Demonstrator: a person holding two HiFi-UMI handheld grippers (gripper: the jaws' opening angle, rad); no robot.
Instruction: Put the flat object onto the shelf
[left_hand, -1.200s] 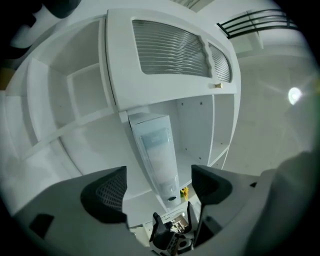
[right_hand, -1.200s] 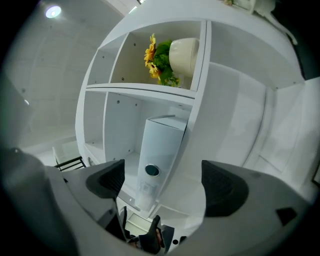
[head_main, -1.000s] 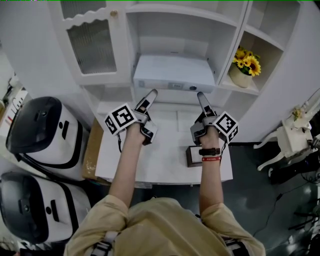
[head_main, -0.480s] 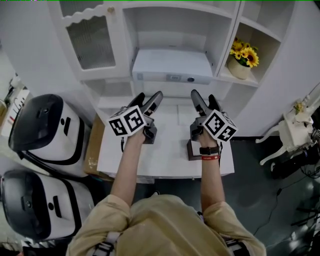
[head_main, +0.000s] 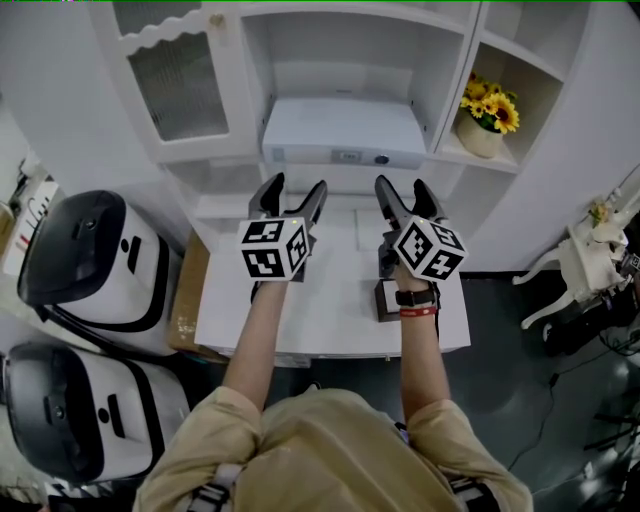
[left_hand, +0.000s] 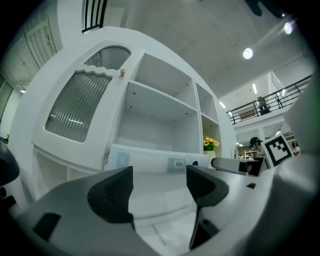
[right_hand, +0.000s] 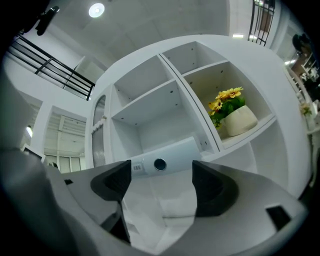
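- Flat object (head_main: 343, 130): we find this white slab lying flat on the floor of the middle compartment of the shelf unit (head_main: 447, 78), its front edge with a small label and a round dark port facing outward.
- Left gripper (head_main: 295, 187): we read its jaws as apart with only air between the pads. They have just been closing a little. It sits at 7 o'clock from the slab, clear of it, above the white table (head_main: 330, 320).
- Right gripper (head_main: 402, 186): same condition, with jaws apart, just narrowed and nothing between them. It sits at 5 o'clock from the slab, not touching it.
- Sunflower pot (head_main: 482, 138): we see it in the side compartment, at 3 o'clock from the slab.
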